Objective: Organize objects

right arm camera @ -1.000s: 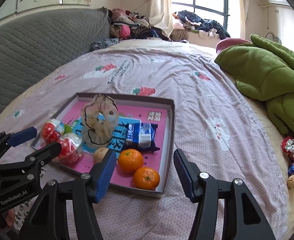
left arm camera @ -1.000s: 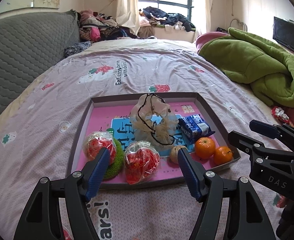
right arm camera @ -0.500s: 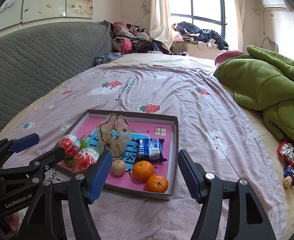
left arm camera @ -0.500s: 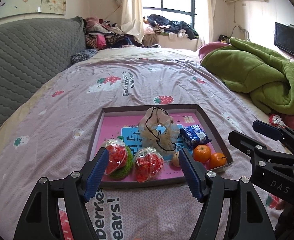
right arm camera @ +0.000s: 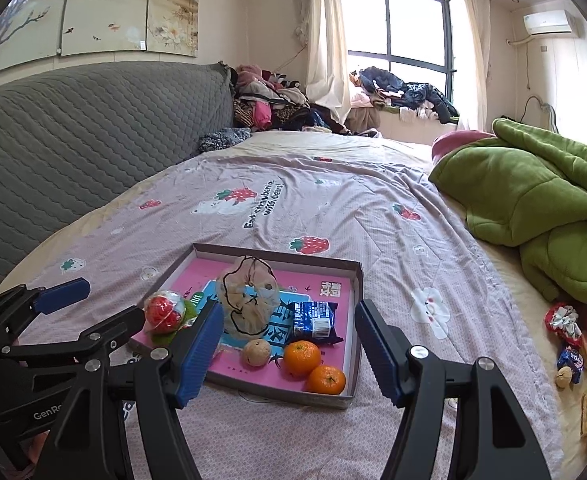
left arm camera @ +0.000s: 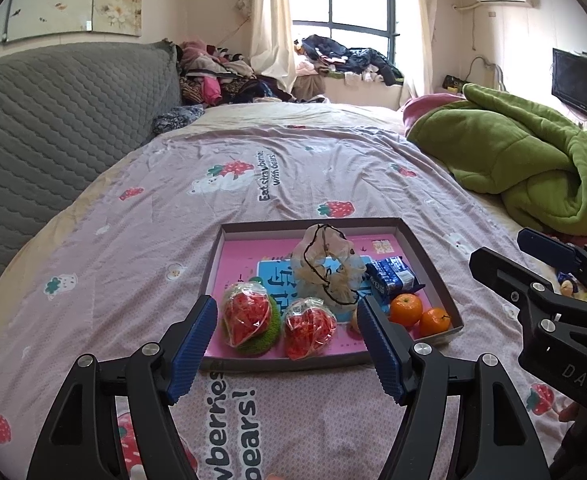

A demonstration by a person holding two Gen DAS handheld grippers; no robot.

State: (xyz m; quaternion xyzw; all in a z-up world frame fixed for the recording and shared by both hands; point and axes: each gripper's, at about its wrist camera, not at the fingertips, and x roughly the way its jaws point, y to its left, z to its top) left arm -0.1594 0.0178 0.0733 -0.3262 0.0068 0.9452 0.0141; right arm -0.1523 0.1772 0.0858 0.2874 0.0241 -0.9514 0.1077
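Observation:
A shallow box tray [left arm camera: 429, 260] [right arm camera: 277, 254] with a pink floor lies on the strawberry-print bedspread. In it are two oranges [left arm camera: 405, 308] [right arm camera: 302, 357], a blue snack packet [left arm camera: 391, 278] [right arm camera: 315, 318], a beige frilly pouch [left arm camera: 327, 272] [right arm camera: 249, 300], a walnut [right arm camera: 255, 353] and two wrapped red strawberry toys [left arm camera: 247, 316] [right arm camera: 164, 312]. My left gripper [left arm camera: 286, 312] hovers open and empty short of the tray's near edge. My right gripper [right arm camera: 288, 314] is open and empty too, to the right of the left one and above the tray's near right corner.
A green blanket [left arm camera: 513, 152] [right arm camera: 533, 200] is heaped on the bed's right side. Loose wrapped snacks [right arm camera: 565, 328] lie by the right edge. A grey quilted headboard [right arm camera: 73, 128] runs along the left. Clothes are piled by the window.
Both grippers have risen and drawn back from the tray, which now looks smaller and farther. The right jaws stand a little wider than a second ago.

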